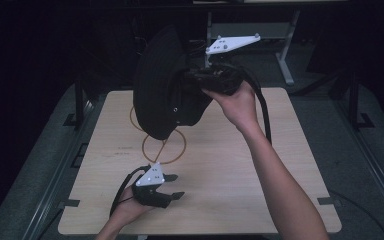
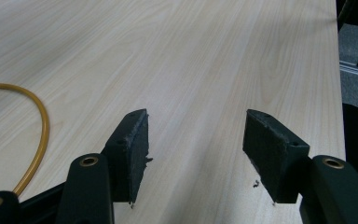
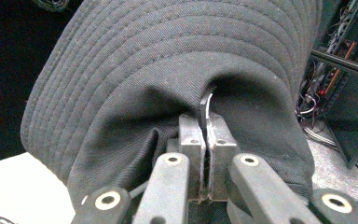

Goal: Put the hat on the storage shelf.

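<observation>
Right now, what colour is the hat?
Black, with rows of stitching round the brim; the hat shows best in the right gripper view.

Both grippers are black, the left gripper (image 1: 172, 186) and right gripper (image 3: 204, 140) each topped by a grey three-cornered plate, with brass-ringed screws, foam-padded fingers (image 2: 133, 149), black trailing cables and bare forearms.

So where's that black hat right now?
In the high view the black hat hangs in the air above the table's far left part, over the yellow rings, pinched by the right gripper.
</observation>
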`<state>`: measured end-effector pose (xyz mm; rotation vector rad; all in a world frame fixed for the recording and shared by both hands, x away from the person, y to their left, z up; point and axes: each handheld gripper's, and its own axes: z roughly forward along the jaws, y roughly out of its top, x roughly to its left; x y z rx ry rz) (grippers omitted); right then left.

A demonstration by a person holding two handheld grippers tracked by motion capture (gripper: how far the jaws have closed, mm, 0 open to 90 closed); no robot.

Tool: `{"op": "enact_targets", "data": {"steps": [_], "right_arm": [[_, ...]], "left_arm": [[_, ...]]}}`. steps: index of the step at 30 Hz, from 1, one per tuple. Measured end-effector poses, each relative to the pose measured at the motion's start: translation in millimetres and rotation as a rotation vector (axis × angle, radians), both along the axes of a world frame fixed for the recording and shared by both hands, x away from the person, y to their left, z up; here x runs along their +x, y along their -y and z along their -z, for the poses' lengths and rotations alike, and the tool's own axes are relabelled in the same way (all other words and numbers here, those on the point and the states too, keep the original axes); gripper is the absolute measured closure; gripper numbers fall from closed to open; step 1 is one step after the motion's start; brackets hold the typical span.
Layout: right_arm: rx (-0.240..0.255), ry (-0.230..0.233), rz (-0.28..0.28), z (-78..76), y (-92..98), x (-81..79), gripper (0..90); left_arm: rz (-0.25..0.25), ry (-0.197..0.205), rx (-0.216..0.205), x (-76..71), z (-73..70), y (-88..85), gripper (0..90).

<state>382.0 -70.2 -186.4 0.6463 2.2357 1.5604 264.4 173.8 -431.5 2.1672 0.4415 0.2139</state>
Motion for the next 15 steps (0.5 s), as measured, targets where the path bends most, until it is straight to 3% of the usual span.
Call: {"op": "enact_targets", "data": {"steps": [15], "right_arm": [[-0.021, -0.019, -0.026, -6.9, -25.1, 17.0, 87.1]], "left_arm": [[0.016, 0.002, 0.003, 0.0, -0.1, 0.3, 40.7]]}}
